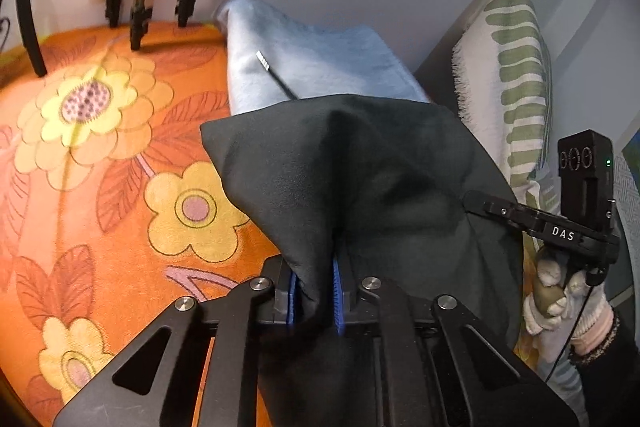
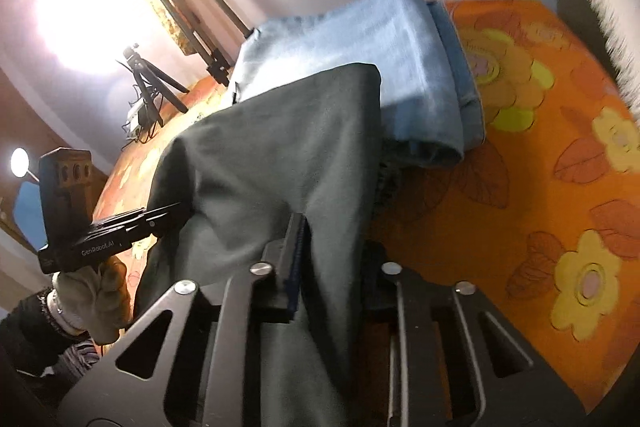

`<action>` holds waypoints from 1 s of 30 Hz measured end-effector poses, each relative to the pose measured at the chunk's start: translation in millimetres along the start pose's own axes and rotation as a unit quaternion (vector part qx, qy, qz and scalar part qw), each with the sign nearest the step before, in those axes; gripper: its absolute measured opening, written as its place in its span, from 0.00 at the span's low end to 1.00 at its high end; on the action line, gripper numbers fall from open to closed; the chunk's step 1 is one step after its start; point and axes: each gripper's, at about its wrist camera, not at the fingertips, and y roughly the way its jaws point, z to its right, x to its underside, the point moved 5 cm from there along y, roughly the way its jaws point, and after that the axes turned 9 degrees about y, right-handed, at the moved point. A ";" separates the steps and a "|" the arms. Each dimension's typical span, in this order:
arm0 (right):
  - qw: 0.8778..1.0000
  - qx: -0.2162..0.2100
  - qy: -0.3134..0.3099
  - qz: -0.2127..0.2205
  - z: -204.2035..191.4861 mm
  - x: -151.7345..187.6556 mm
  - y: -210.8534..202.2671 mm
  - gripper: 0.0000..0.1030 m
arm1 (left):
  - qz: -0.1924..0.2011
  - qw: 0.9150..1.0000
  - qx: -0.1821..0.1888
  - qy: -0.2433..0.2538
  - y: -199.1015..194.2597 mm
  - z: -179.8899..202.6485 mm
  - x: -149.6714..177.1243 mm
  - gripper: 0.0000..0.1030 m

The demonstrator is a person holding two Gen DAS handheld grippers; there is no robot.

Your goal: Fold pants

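Dark grey pants (image 1: pixel 360 167) hang lifted above an orange flowered bedspread (image 1: pixel 100 147). My left gripper (image 1: pixel 316 291) is shut on a bunched fold of the pants, the cloth pinched between its blue pads. My right gripper (image 2: pixel 320 247) is shut on another part of the same pants (image 2: pixel 280 155), which drape over its fingers. Each gripper shows in the other's view, the right one (image 1: pixel 480 205) at the right edge, the left one (image 2: pixel 172 211) at the left. The cloth stretches between them.
Folded light blue jeans (image 1: pixel 316 67) lie on the bed behind the pants, also in the right wrist view (image 2: pixel 360 55). A green-striped white pillow (image 1: pixel 508 67) leans at the right. Tripod legs (image 1: pixel 140 15) stand on the bed's far side. The wall is close behind.
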 end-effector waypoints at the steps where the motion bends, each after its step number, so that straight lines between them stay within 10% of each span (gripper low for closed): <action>1: 1.000 0.007 -0.005 0.007 -4.7 1.8 -5.3 0.17 | 0.003 1.000 -0.002 0.004 -1.5 3.9 -2.4 0.11; 30: 0.991 0.070 -0.059 0.101 -83.8 16.9 -99.2 0.13 | 0.101 0.990 -0.018 0.101 -98.8 61.6 -15.1 0.10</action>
